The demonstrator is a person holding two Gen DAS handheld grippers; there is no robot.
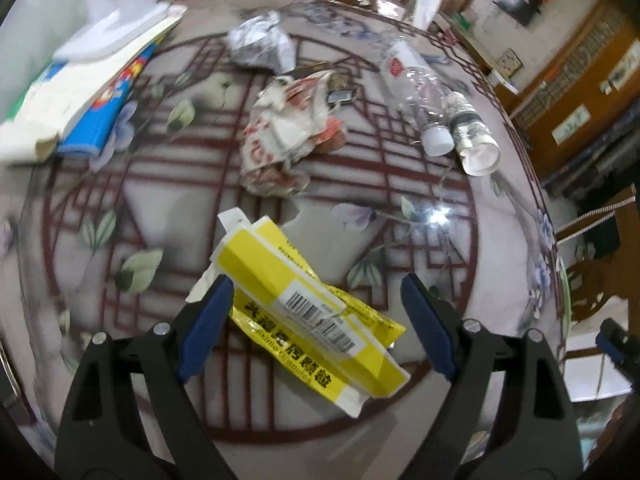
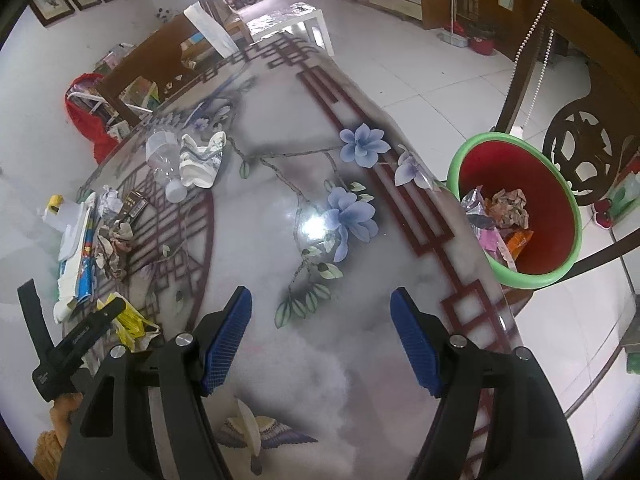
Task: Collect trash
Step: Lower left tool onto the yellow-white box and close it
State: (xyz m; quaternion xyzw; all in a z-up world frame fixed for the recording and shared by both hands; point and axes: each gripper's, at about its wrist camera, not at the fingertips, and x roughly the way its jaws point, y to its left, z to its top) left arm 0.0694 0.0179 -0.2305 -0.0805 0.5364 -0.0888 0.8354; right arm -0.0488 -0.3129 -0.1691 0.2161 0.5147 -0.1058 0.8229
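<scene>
Yellow box (image 1: pixel 316 312); red bin (image 2: pixel 536 216), green rim; floral-patterned table (image 2: pixel 280 152).

Both grippers look alike. The left gripper (image 1: pixel 316 308) has matte black plastic arms with triangular cut-outs, round silver screws at the pivots and smooth blue pads (image 1: pixel 426 328). On the right gripper (image 2: pixel 320 332) the blue pads (image 2: pixel 226 338) show a fine ribbed grid.
</scene>
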